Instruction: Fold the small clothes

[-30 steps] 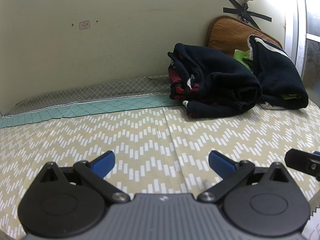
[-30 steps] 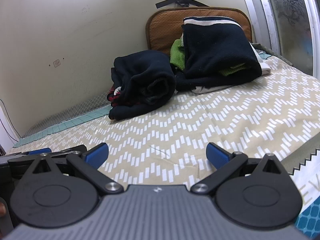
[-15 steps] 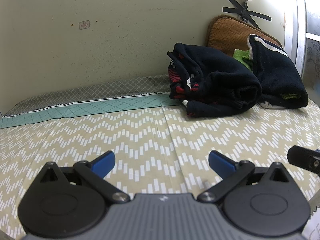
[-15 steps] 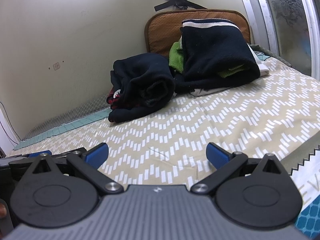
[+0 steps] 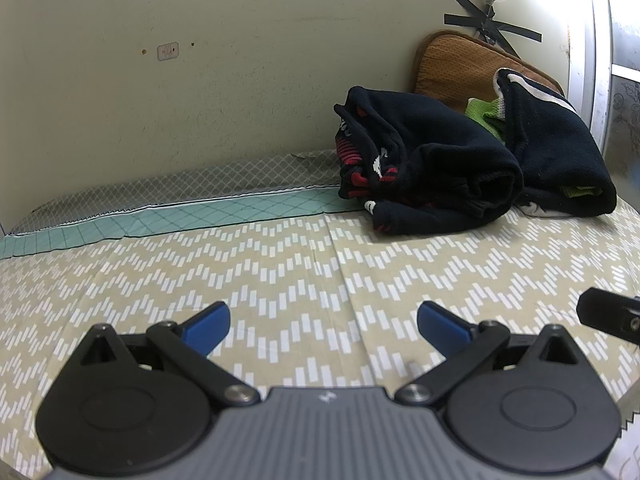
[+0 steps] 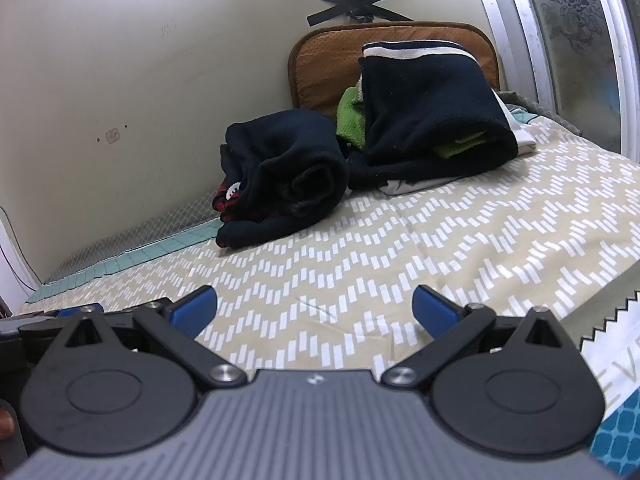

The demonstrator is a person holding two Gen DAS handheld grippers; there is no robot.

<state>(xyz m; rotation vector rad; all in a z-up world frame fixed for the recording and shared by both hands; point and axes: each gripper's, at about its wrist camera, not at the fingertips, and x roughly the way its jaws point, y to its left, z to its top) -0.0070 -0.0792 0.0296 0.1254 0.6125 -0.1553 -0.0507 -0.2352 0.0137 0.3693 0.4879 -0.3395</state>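
Observation:
A crumpled dark navy garment with red and white parts (image 5: 424, 176) lies at the far side of the bed; it also shows in the right wrist view (image 6: 284, 176). Behind it sits a folded pile topped by a navy piece with green cloth inside (image 5: 556, 152), also in the right wrist view (image 6: 432, 128). My left gripper (image 5: 323, 324) is open and empty, low over the bedsheet, well short of the clothes. My right gripper (image 6: 315, 312) is open and empty, also short of them.
A beige zigzag bedsheet (image 5: 280, 276) covers the bed, with a teal strip (image 5: 180, 220) along the wall. A brown cushion (image 6: 332, 56) leans on the wall behind the piles. A window frame (image 6: 520, 28) stands at the right. The other gripper's body (image 5: 608, 314) shows at the right edge.
The right wrist view has tilted and shifted slightly, so the clothes sit a little lower and nearer. The left gripper has barely moved. Both stay open.

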